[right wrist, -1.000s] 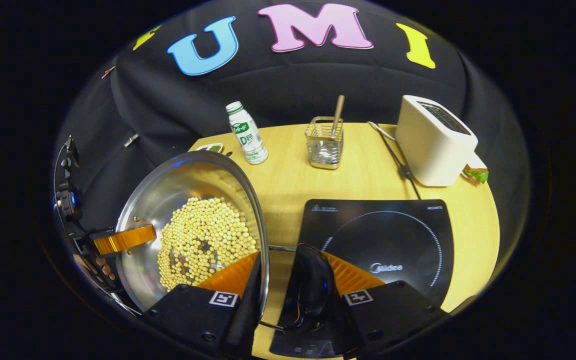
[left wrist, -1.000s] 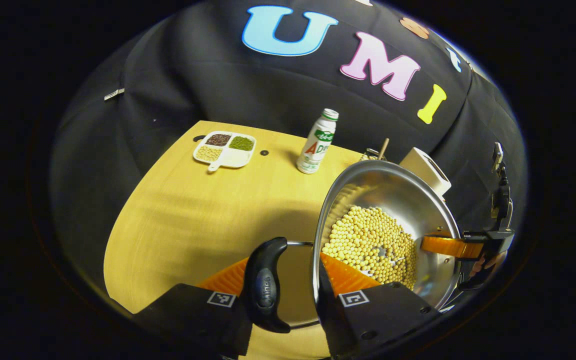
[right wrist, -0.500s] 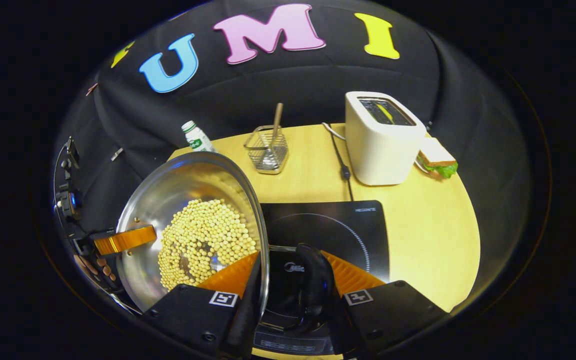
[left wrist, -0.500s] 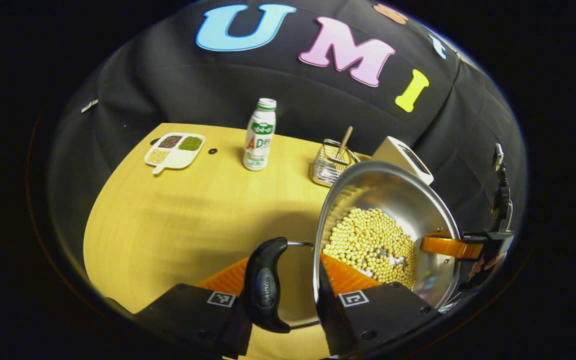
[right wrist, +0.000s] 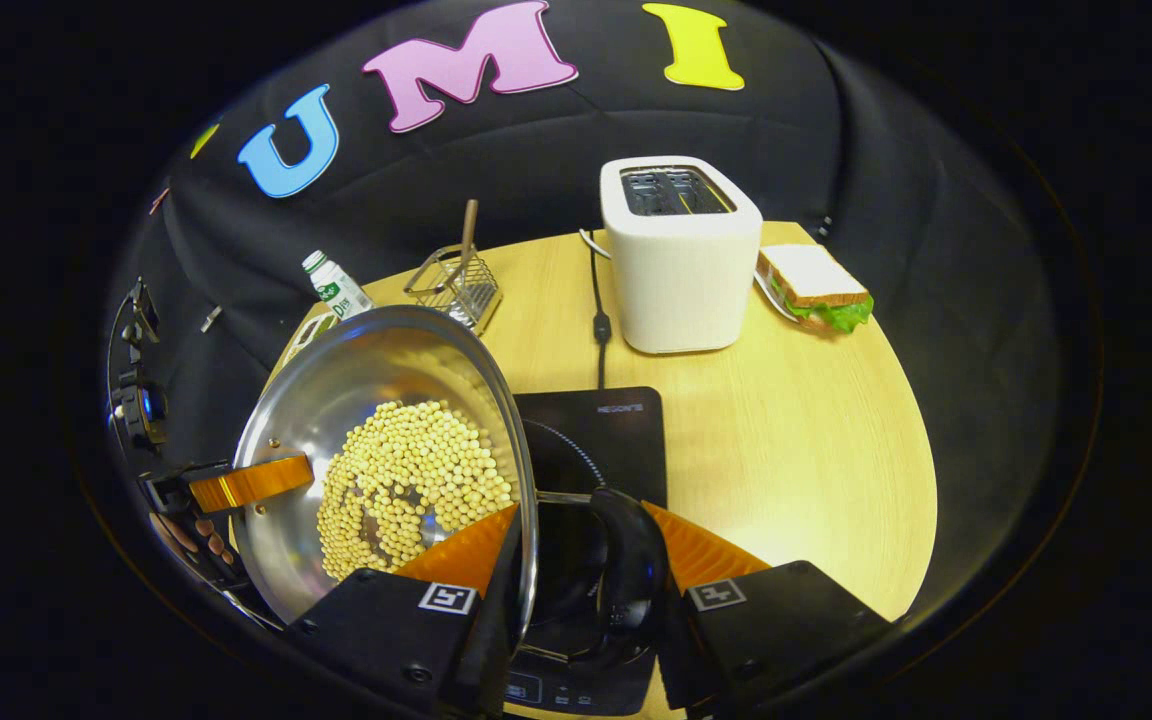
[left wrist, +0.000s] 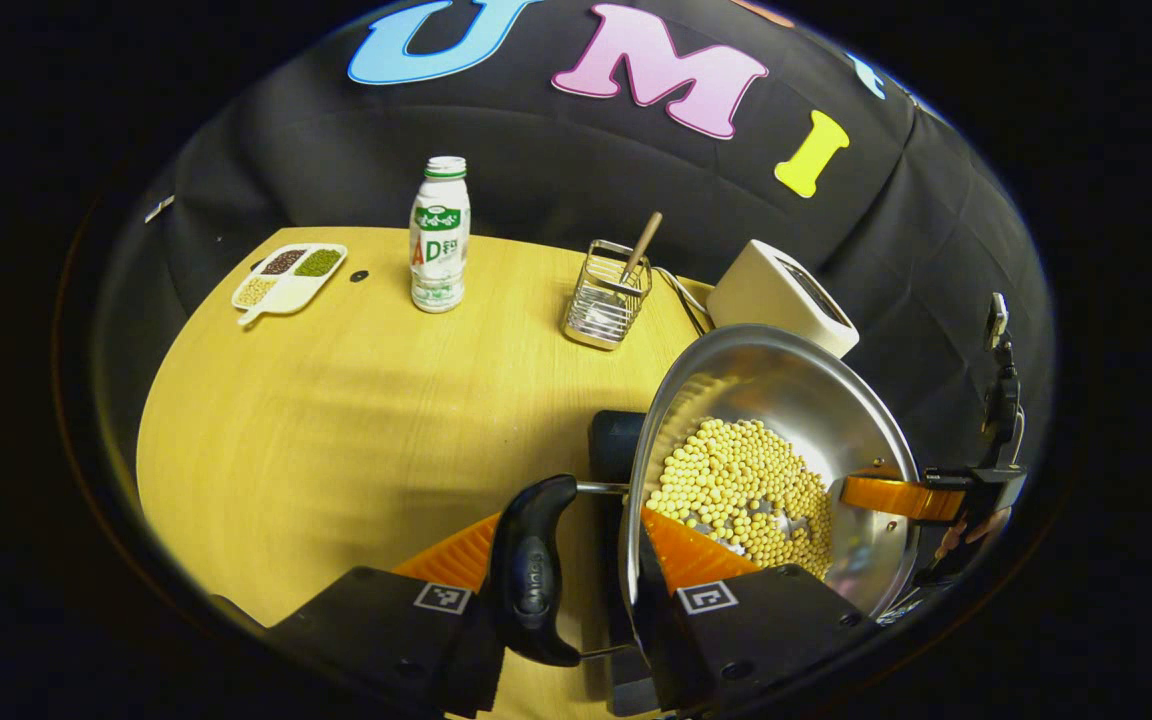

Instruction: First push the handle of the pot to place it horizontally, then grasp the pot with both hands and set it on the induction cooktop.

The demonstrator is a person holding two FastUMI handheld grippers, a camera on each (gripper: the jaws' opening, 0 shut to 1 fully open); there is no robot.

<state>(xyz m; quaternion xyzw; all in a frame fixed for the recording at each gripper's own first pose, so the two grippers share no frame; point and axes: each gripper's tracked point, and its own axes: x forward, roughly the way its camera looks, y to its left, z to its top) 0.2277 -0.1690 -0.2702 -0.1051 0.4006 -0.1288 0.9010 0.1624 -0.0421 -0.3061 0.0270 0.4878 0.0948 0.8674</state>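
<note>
You are holding the pot (right wrist: 376,400) of soybeans (right wrist: 411,480) above the induction cooktop (right wrist: 601,430), near the toaster (right wrist: 681,265). Your left gripper (left wrist: 576,545) is pinching the rim and one black handle (left wrist: 528,570). Your right gripper (right wrist: 576,545) is pinching the opposite rim and its handle.

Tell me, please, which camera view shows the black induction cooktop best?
The right gripper view: the black induction cooktop shows its far corner, ring marking and front control strip beside the steel pot of beans. The left gripper view shows just a dark edge behind the pot's rim.
</note>
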